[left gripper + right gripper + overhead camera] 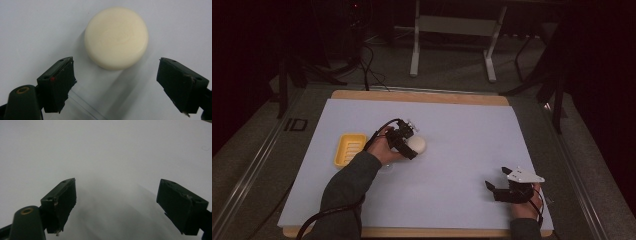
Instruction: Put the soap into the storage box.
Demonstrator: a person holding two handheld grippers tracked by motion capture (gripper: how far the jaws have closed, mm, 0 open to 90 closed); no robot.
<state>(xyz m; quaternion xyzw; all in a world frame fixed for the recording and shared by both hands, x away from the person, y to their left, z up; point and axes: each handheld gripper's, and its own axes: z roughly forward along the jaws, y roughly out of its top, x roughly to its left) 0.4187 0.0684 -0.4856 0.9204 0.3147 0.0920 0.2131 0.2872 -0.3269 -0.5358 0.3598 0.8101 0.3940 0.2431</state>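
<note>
A round cream bar of soap lies on the white sheet near the table's middle. My left gripper hovers right at it, open. In the left gripper view the soap sits just beyond the two spread jaws of the left gripper, not between them. A yellow soap dish rests to the left of the left hand. My right gripper stands open near the front right, and in the right gripper view the right gripper has only bare sheet between its jaws.
The white sheet covers a wooden board. Beyond the table are a dark floor, cables and a white metal frame. The sheet's right half is bare.
</note>
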